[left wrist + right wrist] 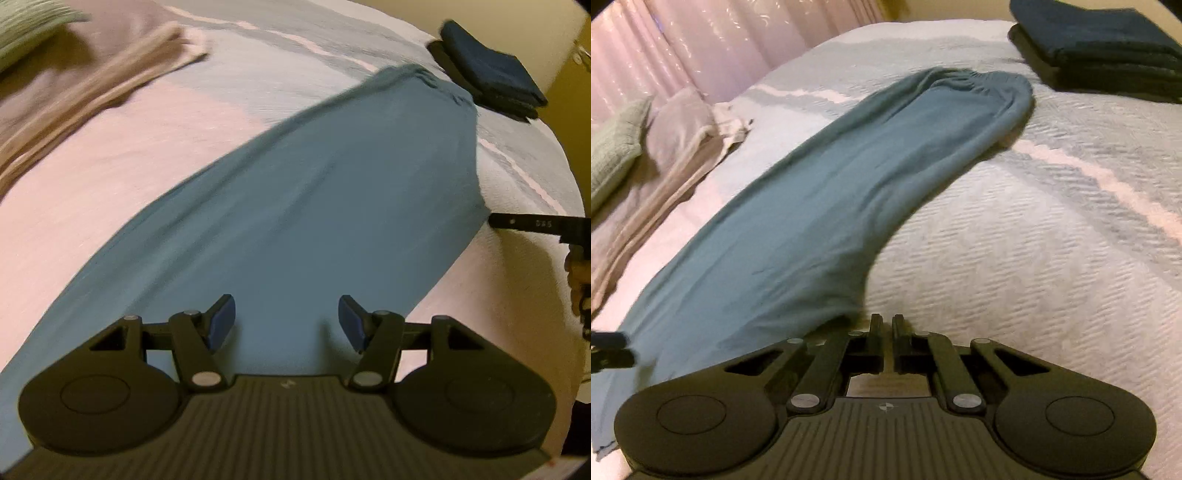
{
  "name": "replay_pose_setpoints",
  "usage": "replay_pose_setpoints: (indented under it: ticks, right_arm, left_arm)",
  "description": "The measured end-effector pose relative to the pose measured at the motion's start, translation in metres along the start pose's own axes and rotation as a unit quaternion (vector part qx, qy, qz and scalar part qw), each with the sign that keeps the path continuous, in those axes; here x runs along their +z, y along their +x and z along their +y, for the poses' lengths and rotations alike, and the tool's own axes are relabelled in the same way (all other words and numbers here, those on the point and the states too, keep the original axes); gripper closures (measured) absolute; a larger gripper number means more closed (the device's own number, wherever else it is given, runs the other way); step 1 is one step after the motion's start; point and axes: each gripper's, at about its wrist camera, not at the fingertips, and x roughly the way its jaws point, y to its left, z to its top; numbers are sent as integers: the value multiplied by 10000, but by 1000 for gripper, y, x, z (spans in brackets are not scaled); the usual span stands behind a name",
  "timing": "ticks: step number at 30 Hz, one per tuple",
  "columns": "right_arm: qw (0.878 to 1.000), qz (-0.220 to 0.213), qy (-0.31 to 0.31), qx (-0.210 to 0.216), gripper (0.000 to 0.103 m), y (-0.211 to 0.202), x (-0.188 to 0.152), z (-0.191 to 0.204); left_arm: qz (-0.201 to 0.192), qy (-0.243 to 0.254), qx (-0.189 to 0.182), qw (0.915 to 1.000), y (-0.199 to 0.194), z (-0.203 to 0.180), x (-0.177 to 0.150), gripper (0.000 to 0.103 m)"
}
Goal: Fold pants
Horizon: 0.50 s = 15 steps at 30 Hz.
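right tool (pixel 886 325) clenched at the teal pants (pixel 827 192) edge, grasp unclear to me; left tool (pixel 287 314) released above them, hem cut off.

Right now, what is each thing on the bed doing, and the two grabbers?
Teal pants: lying long and flat on the bed, legs together, not yet folded across.
Dark blue clothes: folded in a stack near the bed's far corner.
Tan clothes: loose and unfolded.
Green pillow: resting at the bed's edge.
Left gripper: open above the pants.
Right gripper: shut at the pants' edge.
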Motion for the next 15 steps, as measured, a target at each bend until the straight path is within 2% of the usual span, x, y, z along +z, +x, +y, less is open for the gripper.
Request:
replay_pose_setpoints:
  ticks: [4, 6, 8, 13, 15]
  right_arm:
    - [9977, -88, -653, -156, 99, -23, -3, 27]
    - [9937, -222, -1089, -110, 90, -33, -6, 49]
    - [9888, -278, -1466, 61, 80, -41, -9, 75]
    - [9700, 77, -2300, 783, 76, -30, -11, 152]
    - [9556, 131, -2767, 1008, 75, -27, -18, 187]
  left_arm:
    - [-169, -255, 315, 9990, -38, 27, -36, 43]
    - [-200, -420, 552, 9974, -60, 47, -58, 41]
    - [-248, -605, 719, 9953, -82, 68, -80, 41]
    - [-269, -1103, 1216, 9861, -124, 122, -139, 40]
    - [-258, -1417, 1437, 9791, -138, 139, -163, 40]
